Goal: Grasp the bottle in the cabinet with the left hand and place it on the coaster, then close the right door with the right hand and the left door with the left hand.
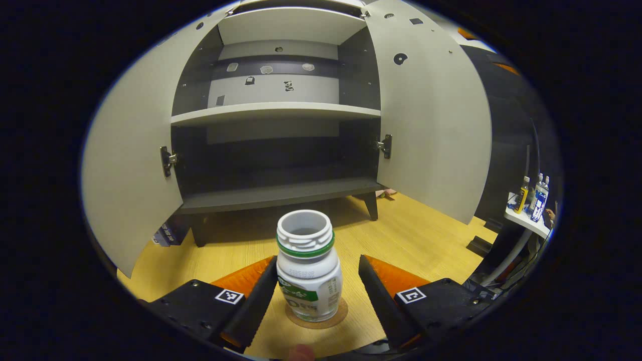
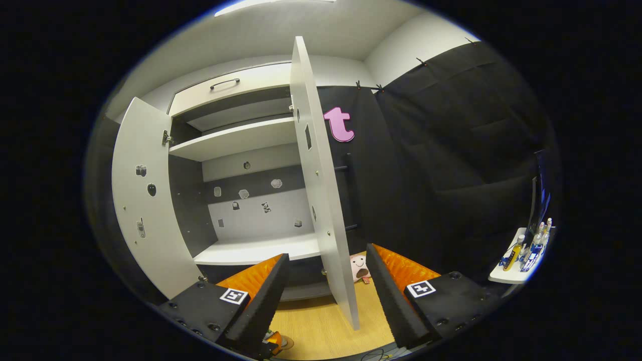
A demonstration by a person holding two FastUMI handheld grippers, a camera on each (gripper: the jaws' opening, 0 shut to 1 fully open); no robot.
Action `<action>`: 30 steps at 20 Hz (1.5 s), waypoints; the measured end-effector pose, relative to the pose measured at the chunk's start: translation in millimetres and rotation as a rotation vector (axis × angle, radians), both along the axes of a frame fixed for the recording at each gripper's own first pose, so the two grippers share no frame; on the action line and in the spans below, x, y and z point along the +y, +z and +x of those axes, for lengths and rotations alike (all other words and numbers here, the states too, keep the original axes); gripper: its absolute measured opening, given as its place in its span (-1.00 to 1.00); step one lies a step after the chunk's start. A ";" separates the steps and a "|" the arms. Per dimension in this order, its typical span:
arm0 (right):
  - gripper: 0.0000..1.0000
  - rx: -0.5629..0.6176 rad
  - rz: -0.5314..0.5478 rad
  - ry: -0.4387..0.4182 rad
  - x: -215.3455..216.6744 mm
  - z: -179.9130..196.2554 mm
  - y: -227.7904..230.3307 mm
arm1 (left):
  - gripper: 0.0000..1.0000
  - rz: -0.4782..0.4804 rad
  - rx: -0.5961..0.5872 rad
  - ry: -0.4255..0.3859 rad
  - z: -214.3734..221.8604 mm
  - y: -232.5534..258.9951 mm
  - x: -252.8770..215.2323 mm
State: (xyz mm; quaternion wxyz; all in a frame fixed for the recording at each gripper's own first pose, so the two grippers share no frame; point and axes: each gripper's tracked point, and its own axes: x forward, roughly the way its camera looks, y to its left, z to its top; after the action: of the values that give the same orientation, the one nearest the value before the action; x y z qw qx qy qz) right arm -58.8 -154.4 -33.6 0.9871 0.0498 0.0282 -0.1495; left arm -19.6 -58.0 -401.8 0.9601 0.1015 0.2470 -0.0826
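Capless white bottle (image 1: 309, 273), green label unreadable, upright on coaster (image 1: 317, 320) between wide-open left gripper (image 1: 317, 296) jaws.

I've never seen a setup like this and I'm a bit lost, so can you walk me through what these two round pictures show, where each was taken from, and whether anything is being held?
There is no robot arm here. A person holds a two-finger gripper in each hand, and each gripper carries a fisheye camera that looks forward along its own fingers.

The left gripper view looks at a pale grey cabinet with both doors open and bare shelves. In front of it, on the wooden floor, an uncapped white plastic bottle with a green ring stands upright on a round cork coaster. The left gripper is open, a finger on each side of the bottle with gaps between, so nothing is held.

The right gripper view looks at the same cabinet from beside its right door, seen nearly edge-on. The right gripper is open, with the door's lower edge between its fingers.

A small white side shelf with bottles stands at the far right.
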 end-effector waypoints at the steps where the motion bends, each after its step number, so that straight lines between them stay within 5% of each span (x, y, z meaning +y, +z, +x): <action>1: 0.98 0.001 -0.005 0.003 -0.7 -0.5 -0.6 | 0.91 -0.003 -0.019 0.004 0.9 8.8 -0.7; 11: 0.98 -0.018 -0.082 0.150 27.5 -4.6 14.0 | 0.90 -0.097 -0.212 0.027 18.0 144.0 -5.6; 21: 0.98 -0.069 -0.056 -0.148 -118.8 6.7 56.9 | 0.83 -0.171 -0.384 0.137 48.2 273.0 12.3; 26: 0.98 -0.049 -0.101 -0.040 -141.0 51.5 58.2 | 0.89 -0.172 -0.444 0.279 49.5 292.8 17.9; 30: 0.99 -0.036 -0.056 0.059 -137.2 78.4 51.1 | 0.83 -0.086 -0.502 0.408 42.3 317.1 27.2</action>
State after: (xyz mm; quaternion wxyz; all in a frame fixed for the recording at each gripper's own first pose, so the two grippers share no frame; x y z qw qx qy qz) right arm 19.6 -291.6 17.4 0.9924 0.0239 0.0076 -0.1203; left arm 22.7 -30.9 -84.7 0.9912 0.0265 0.0140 0.1288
